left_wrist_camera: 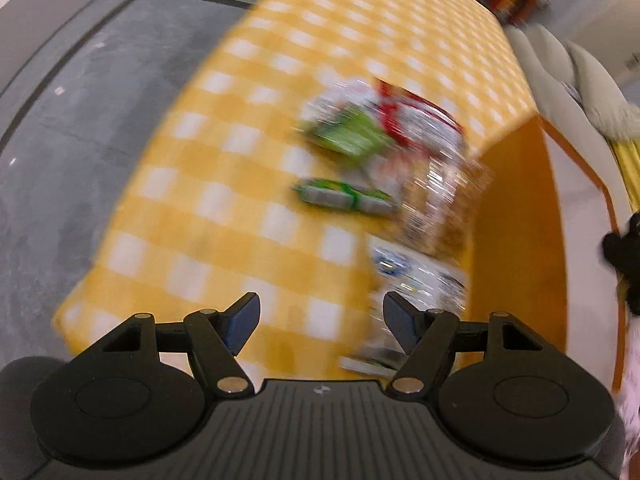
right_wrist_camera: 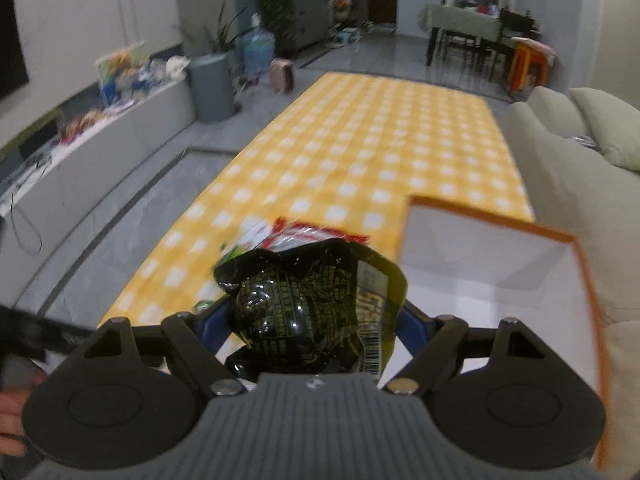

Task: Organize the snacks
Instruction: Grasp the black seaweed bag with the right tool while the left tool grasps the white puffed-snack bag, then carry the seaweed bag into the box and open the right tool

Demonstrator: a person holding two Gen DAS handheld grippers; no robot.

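- Step in hand: right gripper [right_wrist_camera: 316, 320] clamps a black snack bag [right_wrist_camera: 312, 308] above the checked tablecloth [right_wrist_camera: 360, 140].
- Left gripper [left_wrist_camera: 320, 320]: jaws wide, empty.
- Next: likely carry the bag over the orange-rimmed box [right_wrist_camera: 500, 280], then release.

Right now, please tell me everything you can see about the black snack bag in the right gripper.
The black snack bag looks like glossy, crinkled plastic film with yellow print and a barcode on a pale strip along its right side. It is puffy and crumpled, and the right gripper holds it by its blue pads, one on each side. It hangs above the yellow checked tablecloth, in front of the red packet, beside the orange-rimmed box.
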